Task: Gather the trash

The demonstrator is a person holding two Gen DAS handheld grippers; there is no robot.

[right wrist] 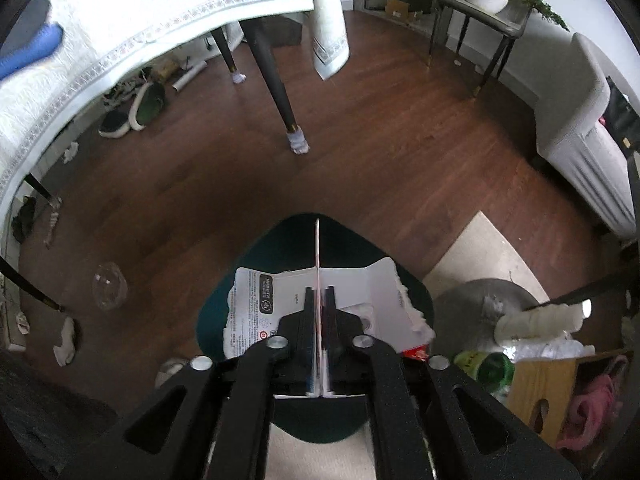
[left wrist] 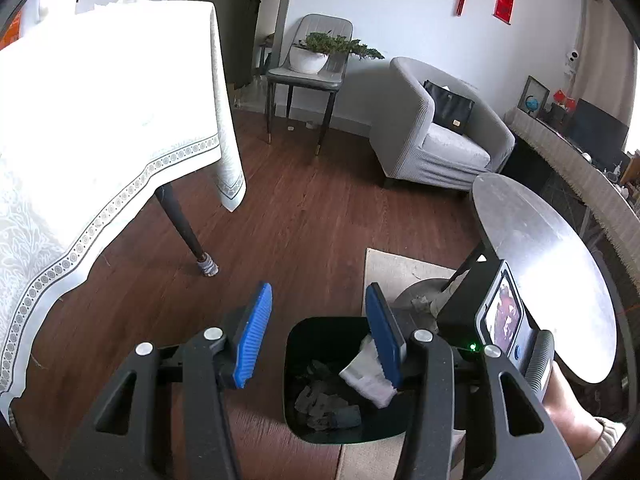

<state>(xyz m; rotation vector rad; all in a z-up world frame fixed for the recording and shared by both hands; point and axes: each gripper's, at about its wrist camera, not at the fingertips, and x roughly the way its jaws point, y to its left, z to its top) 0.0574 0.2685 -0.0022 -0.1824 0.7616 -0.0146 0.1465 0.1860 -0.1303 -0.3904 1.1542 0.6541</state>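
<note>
Torn white card [right wrist: 320, 300], judged light, thin and easily bent, is pinched edge-on near its fold by the closed right tool [right wrist: 319, 300] above the dark bin [right wrist: 224, 300], while the left tool [left wrist: 318, 336] is held open, empty, over it.

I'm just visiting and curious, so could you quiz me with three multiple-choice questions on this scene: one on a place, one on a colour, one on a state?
1. Where is the torn carton?
A. over the bin
B. on the armchair
C. under the table

2. What colour are the left gripper pads?
A. red
B. blue
C. yellow

3. How is the right gripper?
A. wide open
B. out of view
C. shut on the carton

Answers: A, the dark bin lies below it; B, blue pads show; C, its jaws pinch the card.
</note>
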